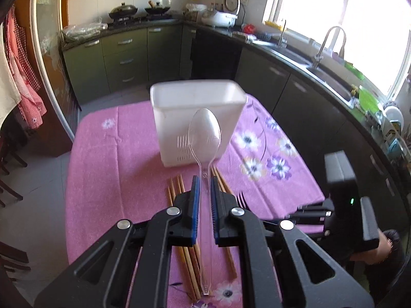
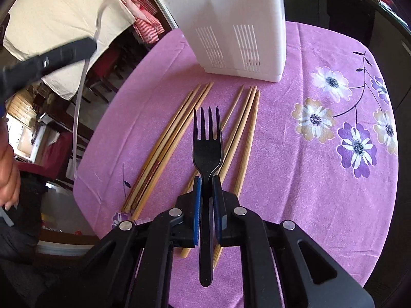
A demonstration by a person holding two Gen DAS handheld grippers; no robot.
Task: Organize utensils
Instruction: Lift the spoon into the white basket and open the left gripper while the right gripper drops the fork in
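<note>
The left gripper (image 1: 204,187) is closed on a clear plastic spoon (image 1: 204,138). Its two fingers, with blue pads (image 1: 195,200), squeeze the thin handle about halfway along. The bowl of the spoon points up and away, in front of the white utensil holder (image 1: 197,118). The spoon is up in the air, above the table.

The right gripper (image 2: 206,192) is closed on a black plastic fork (image 2: 207,151). Its fingers pinch the fork's neck, just below the four prongs. The prongs point toward the white utensil holder (image 2: 231,23). The long handle runs back between the fingers.

The holder stands upright on a pink tablecloth (image 2: 295,179) with white and purple flowers. It has rows of thin slots near its bottom. From the left wrist view it looks like it has nothing inside, but the bottom is hard to see.

Wooden chopsticks (image 2: 164,143) lie flat on the cloth in two loose bunches, just in front of the holder. They are under the fork. One chopstick in the left bunch has a dark reddish mark on it, too small to read.

No words or brand names can be read on the spoon, fork or holder.

Behind the table is a kitchen counter (image 1: 295,54) with a sink tap (image 1: 331,43), and a white rice cooker (image 1: 223,15).
</note>
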